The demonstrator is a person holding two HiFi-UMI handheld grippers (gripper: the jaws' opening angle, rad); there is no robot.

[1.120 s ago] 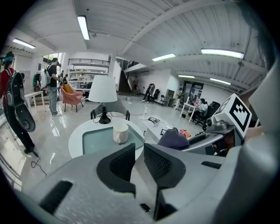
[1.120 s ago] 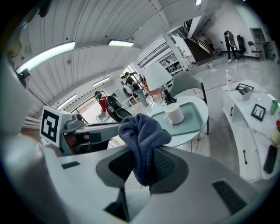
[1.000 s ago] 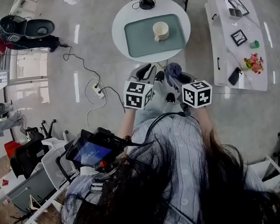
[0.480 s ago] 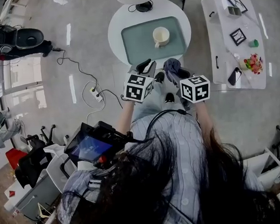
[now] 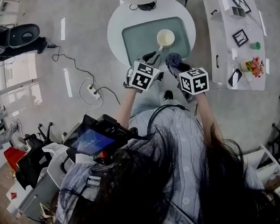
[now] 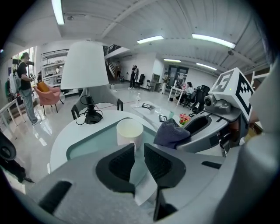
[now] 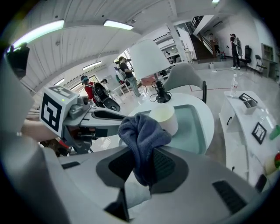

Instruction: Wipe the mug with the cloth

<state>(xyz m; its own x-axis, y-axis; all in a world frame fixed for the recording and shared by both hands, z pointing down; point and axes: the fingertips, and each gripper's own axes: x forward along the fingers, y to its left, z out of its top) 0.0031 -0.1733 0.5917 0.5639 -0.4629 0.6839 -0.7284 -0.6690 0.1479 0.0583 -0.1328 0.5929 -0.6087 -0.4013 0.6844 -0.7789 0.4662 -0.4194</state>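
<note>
1. A round white table (image 5: 118,27) stands on a glossy grey floor. A grey-green tray (image 5: 138,40) covers most of its top, and a lamp (image 6: 85,65) stands at the far edge.
2. The mug (image 5: 166,38) stands upright in the tray, right of centre, with its mouth up. Its handle points back toward the tray's near edge and the left gripper.
3. Bare tray lies open to the mug's left, and the tray's right rim is closer.
4. The left gripper (image 6: 139,151) hovers over the near rim, its jaws a narrow slit apart with nothing between them.
5. The right gripper (image 7: 142,159) is clamped on a dark blue cloth (image 7: 142,131). The cloth is bunched above the jaws, near the mug but apart from it.
6. A long white side table (image 5: 220,33) stands off to the right, with a gap between it and the round table.
</note>
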